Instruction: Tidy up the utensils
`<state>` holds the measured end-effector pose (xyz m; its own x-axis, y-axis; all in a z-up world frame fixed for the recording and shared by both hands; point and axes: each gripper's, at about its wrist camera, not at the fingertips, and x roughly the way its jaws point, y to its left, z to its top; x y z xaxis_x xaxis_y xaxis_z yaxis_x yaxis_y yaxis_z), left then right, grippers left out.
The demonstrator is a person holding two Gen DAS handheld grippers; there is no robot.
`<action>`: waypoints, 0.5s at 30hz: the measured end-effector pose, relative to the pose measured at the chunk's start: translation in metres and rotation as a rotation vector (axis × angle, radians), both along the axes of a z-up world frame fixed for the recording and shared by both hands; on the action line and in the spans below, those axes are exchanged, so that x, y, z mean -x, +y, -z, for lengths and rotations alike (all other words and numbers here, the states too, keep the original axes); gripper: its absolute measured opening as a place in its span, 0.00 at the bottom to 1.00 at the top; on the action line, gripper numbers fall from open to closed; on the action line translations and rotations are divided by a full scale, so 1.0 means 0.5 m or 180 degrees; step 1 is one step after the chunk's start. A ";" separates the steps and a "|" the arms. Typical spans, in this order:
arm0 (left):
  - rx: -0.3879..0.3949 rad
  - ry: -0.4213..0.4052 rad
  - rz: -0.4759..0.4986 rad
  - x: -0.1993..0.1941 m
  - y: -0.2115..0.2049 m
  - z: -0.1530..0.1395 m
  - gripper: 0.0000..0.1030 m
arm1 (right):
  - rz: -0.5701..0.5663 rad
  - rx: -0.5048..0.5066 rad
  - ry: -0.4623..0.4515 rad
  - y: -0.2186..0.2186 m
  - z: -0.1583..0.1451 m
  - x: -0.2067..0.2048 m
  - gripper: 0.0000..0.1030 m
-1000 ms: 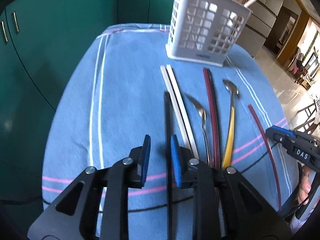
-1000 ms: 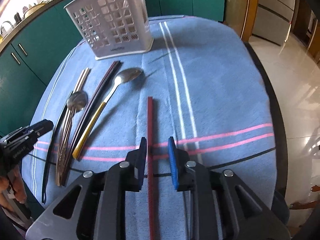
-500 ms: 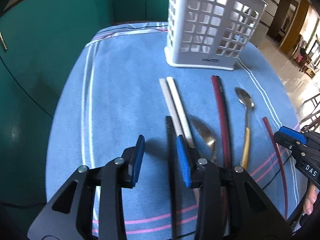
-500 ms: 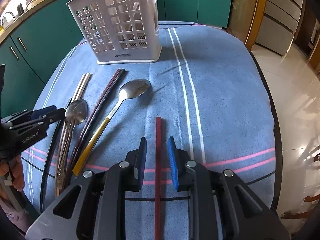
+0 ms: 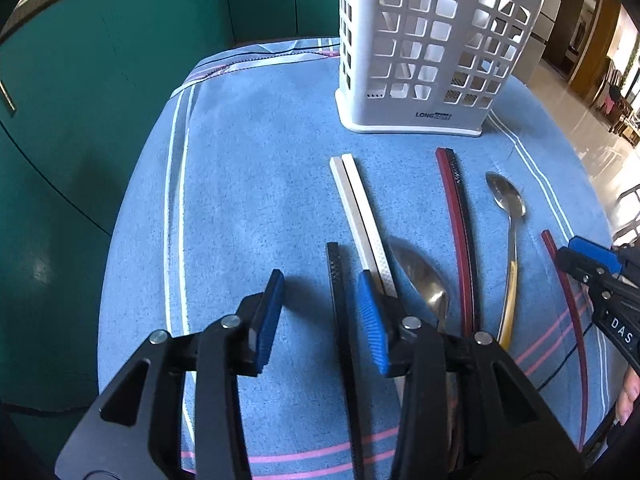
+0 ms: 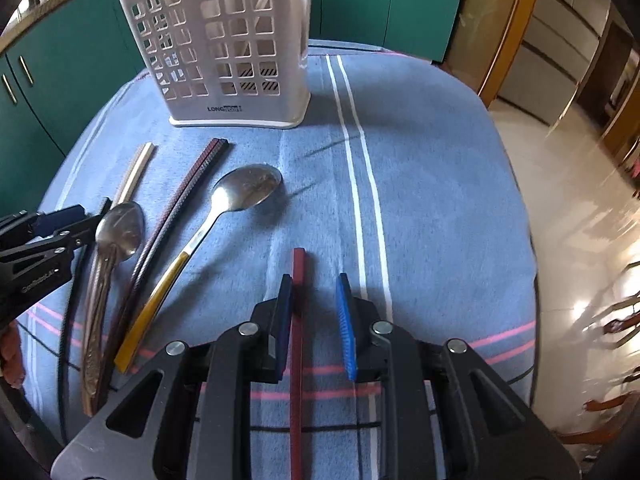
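Left gripper opening over black chopstick; right gripper seemingly unclenched (red chopstick between).

Table under blue striped cloth, white utensil basket, chopsticks, spoons

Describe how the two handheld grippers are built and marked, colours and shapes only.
Both match. The left gripper has a black angular frame with triangular cut-outs, silver round pivot bolts and two fingers faced with ribbed blue pads. The right gripper is the same: black frame, silver bolts, blue ribbed pads. Seen from the side, each body carries white lettering; it is too partial to read. No cables or sleeves show.
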<state>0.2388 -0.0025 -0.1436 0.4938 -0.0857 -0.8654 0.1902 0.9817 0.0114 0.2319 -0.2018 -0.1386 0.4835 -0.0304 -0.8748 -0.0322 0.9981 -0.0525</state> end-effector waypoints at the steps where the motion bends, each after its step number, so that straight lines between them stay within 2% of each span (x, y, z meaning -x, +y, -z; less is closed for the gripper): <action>1: -0.0011 -0.0001 0.0006 0.001 0.000 0.000 0.38 | -0.0022 0.0045 0.0010 0.005 0.001 -0.003 0.21; 7: -0.0024 -0.0001 0.0012 0.001 0.000 0.001 0.40 | -0.0092 0.0203 0.0040 0.028 0.009 -0.009 0.22; 11: -0.0041 -0.0014 -0.0001 -0.001 0.001 0.004 0.47 | -0.0092 0.0153 0.0040 0.022 0.010 -0.011 0.22; 15: -0.0031 -0.0025 -0.0002 -0.002 0.004 0.006 0.50 | -0.0105 0.0105 0.0048 0.019 0.010 -0.013 0.22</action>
<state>0.2398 -0.0005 -0.1466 0.5006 -0.0768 -0.8623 0.1894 0.9816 0.0225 0.2383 -0.1925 -0.1433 0.4716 -0.0435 -0.8807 -0.0662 0.9942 -0.0845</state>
